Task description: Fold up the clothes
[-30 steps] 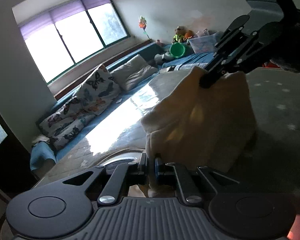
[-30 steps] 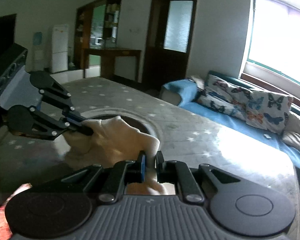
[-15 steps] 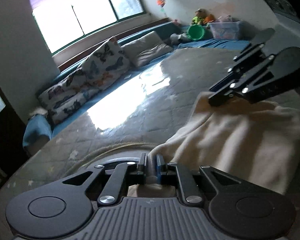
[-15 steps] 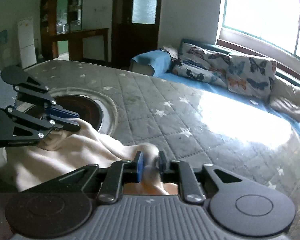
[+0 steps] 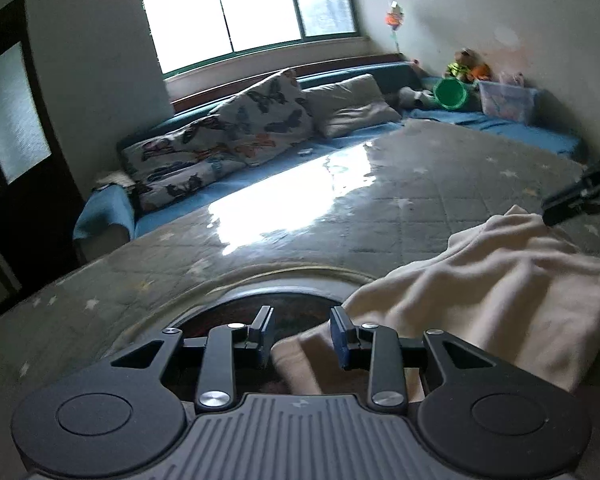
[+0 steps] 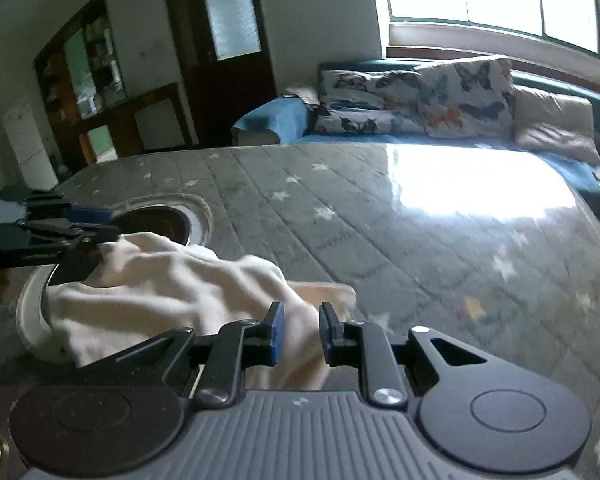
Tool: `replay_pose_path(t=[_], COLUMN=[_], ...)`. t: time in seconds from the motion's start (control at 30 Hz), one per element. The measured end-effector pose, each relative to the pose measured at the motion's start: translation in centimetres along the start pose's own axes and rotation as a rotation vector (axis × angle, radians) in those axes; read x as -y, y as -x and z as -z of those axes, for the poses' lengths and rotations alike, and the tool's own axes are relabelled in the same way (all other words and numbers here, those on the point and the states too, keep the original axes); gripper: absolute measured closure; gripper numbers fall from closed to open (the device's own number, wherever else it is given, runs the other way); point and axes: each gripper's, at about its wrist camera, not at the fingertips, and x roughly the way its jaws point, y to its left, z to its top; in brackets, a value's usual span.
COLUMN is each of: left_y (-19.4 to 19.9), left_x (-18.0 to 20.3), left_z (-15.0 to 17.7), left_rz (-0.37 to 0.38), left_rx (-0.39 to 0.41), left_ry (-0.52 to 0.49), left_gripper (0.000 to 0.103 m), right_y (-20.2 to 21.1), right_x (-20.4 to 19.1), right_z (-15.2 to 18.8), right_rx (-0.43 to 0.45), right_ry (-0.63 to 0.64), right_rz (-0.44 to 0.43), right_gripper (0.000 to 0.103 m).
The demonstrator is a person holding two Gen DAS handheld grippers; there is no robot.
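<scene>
Grey quilted table point(image 5: 440, 184) with star print carries everything; round hole point(image 6: 156, 222) in it is the landmark. Cream cloth point(image 6: 172, 280) lies crumpled on the table, draped from over the hole's rim outward, away from the hole toward the right gripper. Left gripper point(image 5: 302, 336) sits over the hole's edge, jaws opening, a clear gap showing, cloth corner between them but pads not pressing it. Right gripper point(image 6: 300, 330) at the cloth's end farthest from the hole, jaws slightly parted, cloth lying loose between them, not clamped.
</scene>
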Motion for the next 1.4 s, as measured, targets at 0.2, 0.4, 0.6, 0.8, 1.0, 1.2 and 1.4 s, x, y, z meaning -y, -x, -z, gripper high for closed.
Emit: replay_pose_path(t=[0.2, 0.4, 0.6, 0.8, 1.0, 1.2, 1.4], left_y=[1.8, 2.2, 1.2, -0.3, 0.0, -0.1, 0.6], left_x=[-0.6, -0.3, -0.1, -0.2, 0.1, 0.9, -0.5], left_z=[1.4, 1.9, 1.3, 1.5, 1.9, 2.1, 1.7], left_rz=[0.04, 0.069, 0.089, 0.123, 0.074, 0.01, -0.009], left_rx=[-0.032, -0.048, -0.045, -0.042, -0.025, -0.05, -0.052], left_ry=[0.08, 0.138, 0.157, 0.201, 0.195, 0.167, 0.209], left_gripper=[0.069, 0.068, 0.063, 0.076, 0.095, 0.094, 0.087], right_y=[-0.6, -1.4, -1.2, -1.3, 0.7, -1.7, 0.1], right_x=[1.5, 0.9, 0.9, 0.1, -2.0, -1.4, -2.5], right_z=[0.7, 0.9, 1.3, 1.3, 0.5, 1.0, 0.2], right_rx=[-0.005, -0.01, 0.004, 0.018, 0.114, 0.04, 0.102], right_ry=[-0.103, -0.104, -0.125, -0.08, 0.066, 0.057, 0.091], right_rz=[-0.043, -0.026, 0.01, 0.022, 0.115, 0.134, 0.156], right_gripper=[0.085, 0.083, 0.075, 0.093, 0.098, 0.098, 0.087])
